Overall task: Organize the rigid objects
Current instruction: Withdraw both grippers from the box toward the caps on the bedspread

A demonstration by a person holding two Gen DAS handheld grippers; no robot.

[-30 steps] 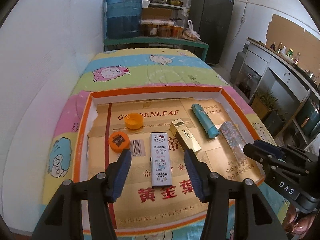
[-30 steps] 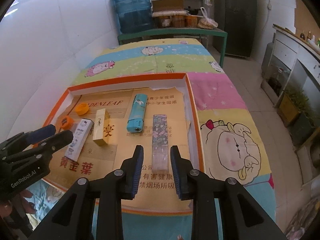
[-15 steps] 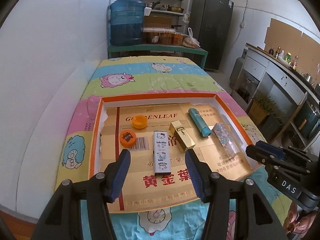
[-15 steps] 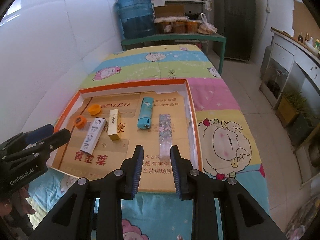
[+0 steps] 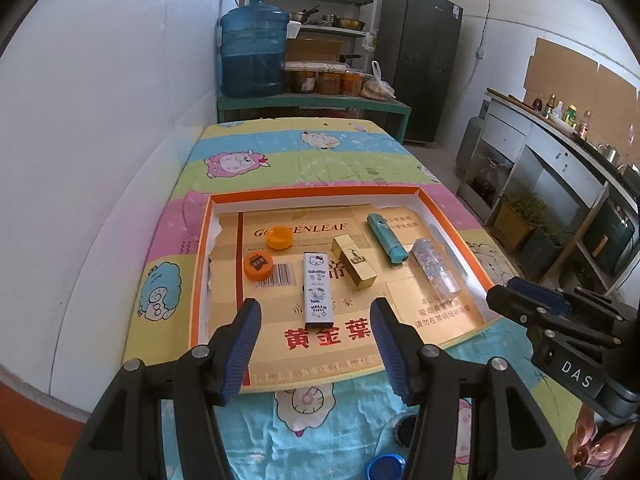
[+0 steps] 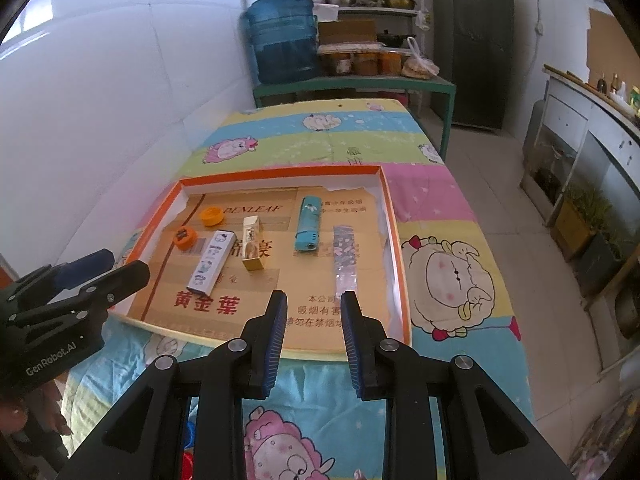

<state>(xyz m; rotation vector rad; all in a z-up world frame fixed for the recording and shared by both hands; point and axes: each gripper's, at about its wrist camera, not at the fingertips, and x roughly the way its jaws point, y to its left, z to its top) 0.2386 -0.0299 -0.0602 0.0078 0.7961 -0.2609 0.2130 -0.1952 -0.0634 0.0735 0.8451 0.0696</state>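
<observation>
Both grippers pulled back, up from orange-rimmed tray (image 5: 200, 264). Left gripper (image 5: 314, 346) fingers spread, empty; right gripper (image 6: 314, 334) fingers narrower, gap visible, empty. Hello Kitty box (image 5: 317, 290), gold box (image 5: 354, 262), teal lighter (image 5: 387, 238) lie in tray.

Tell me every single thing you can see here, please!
tray: 1, orange rim, on the cartoon bedsheet
caps: 2, orange, tray's left side
Hello Kitty box: 1, white, tray middle
gold box: 1, beside it
teal tube: 1, right of gold box
glitter stick: 1, tray's right side
water jug: 1, blue, far bench
fridge: 1, black, back wall
left gripper: open, empty
right gripper: narrow gap, empty
</observation>
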